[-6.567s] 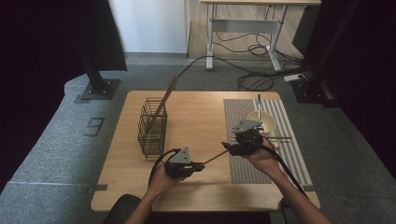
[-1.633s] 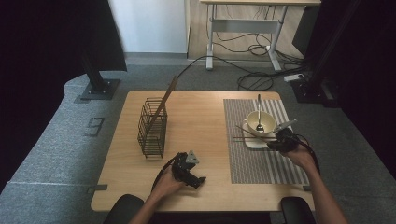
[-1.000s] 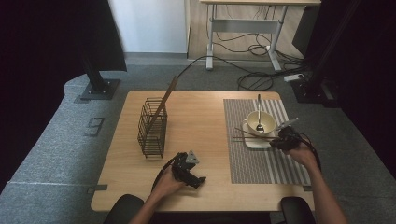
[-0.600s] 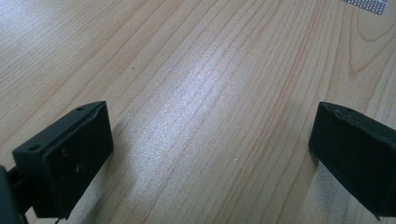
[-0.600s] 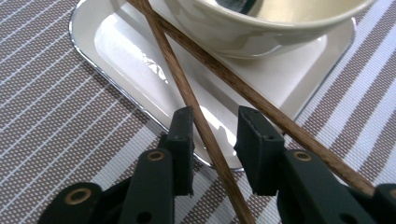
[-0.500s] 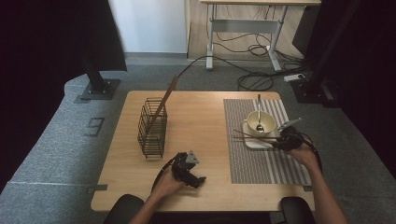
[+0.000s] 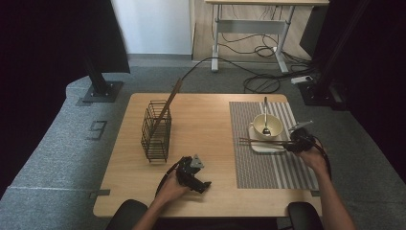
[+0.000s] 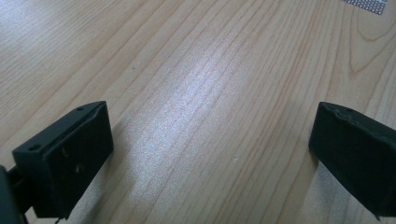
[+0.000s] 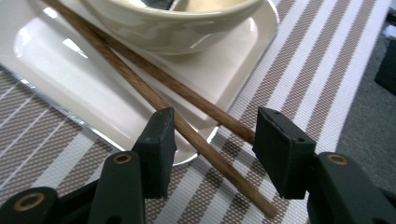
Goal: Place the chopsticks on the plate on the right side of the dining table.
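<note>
The 2 chopsticks (image 9: 187, 126) lie across the white plate (image 9: 70, 74) in front of the bowl (image 9: 177, 23), their near ends on the striped placemat (image 9: 289, 60). The right gripper (image 9: 212, 140) straddles those ends: its jaws have just been opening and stand apart, both sticks between them, the left pad seeming to touch 1 stick and the right pad off the other. The left gripper (image 8: 212, 149) rests over the bare wooden table (image 8: 196, 70), jaws wide apart.
</note>
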`<state>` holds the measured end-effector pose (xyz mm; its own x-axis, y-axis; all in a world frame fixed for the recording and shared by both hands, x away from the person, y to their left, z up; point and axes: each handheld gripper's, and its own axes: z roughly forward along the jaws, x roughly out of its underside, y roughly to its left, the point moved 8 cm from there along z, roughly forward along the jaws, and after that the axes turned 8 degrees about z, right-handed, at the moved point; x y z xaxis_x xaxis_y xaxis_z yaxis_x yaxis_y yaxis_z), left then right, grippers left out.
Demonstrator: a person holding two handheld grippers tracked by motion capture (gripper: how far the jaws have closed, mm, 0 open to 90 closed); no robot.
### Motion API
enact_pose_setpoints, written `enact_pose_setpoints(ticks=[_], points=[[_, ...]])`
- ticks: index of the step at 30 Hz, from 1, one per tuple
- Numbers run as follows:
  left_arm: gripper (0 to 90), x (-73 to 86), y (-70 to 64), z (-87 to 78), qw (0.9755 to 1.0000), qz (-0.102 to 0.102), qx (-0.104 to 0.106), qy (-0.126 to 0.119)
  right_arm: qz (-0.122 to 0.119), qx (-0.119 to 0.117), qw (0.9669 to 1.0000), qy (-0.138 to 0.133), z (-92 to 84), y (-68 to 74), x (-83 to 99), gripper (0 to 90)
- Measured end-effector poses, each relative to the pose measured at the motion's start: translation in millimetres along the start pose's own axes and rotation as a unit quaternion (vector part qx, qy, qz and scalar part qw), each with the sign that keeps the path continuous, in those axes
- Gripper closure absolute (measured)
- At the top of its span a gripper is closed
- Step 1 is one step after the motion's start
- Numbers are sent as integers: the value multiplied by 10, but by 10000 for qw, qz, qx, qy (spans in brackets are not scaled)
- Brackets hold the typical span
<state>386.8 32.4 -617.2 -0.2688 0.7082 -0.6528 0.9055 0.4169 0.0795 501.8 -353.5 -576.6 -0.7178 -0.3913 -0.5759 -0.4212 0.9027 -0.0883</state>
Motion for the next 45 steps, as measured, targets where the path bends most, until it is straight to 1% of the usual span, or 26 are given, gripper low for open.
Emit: enact_pose_setpoints(ticks=[6, 9, 11, 13, 16, 19, 21, 22, 23, 24, 25, 26, 29, 31, 35, 37, 40, 45], points=[[0, 0, 0, 0, 10000, -1, 0, -1, 95, 90, 9999, 3, 17, -52, 25, 467], [0, 0, 0, 0, 10000, 0, 0, 0, 118, 17, 9999, -73, -25, -30, 23, 446], [0, 0, 0, 0, 10000, -2, 0, 0, 138, -69, 9998, -143, -77, 8, 16, 412], [0, 0, 0, 0, 10000, -2, 0, 1, 151, -222, 9994, -211, -133, 69, 12, 367], [0, 0, 0, 0, 10000, -2, -1, -1, 146, -470, 9981, -373, -213, 192, 12, 272], [0, -1, 0, 1, 10000, -3, -3, 1, 147, -726, 9961, -478, -236, 353, 40, 140], [0, -1, 0, 2, 10000, -2, -6, -3, 118, -777, 9954, -557, -229, 445, 59, 112], [0, -1, 0, 2, 10000, -1, -5, -2, 115, -793, 9948, -630, -222, 488, 65, 76], [0, -1, 0, 2, 10000, -2, -6, -2, 108, -801, 9944, -676, -212, 528, 72, 14], [0, -1, 0, 2, 10000, -1, -5, -1, 66, -744, 9947, -711, -200, 563, 78, 0], [0, -1, 0, 2, 10000, -2, -6, -2, -2, -680, 9947, -777, -193, 600, 80, 0], [0, -1, -1, 2, 10000, -6, -5, -2, -40, -692, 9939, -861, -190, 643, 79, 0], [0, -1, -1, 2, 10000, -8, -5, -2, -5, -840, 9915, -993, -166, 771, 62, 0], [0, -1, -1, 2, 10000, -7, -4, -2, -7, -950, 9900, -1042, -139, 843, 47, 0], [0, -1, -1, 2, 10000, -7, -4, -1, 63, -1082, 9880, -1098, -53, 960, 14, 0], [0, -1, -2, 2, 10000, -9, -6, -1, 100, -1081, 9880, -1101, 6, 1004, 2, 0], [0, -2, -3, 3, 10000, -9, -6, -1, 69, -1048, 9891, -1031, 68, 1051, -18, 0], [0, -4, -5, 5, 10000, -10, -6, -2, 64, -1015, 9892, -1054, 164, 1121, -76, 0]])
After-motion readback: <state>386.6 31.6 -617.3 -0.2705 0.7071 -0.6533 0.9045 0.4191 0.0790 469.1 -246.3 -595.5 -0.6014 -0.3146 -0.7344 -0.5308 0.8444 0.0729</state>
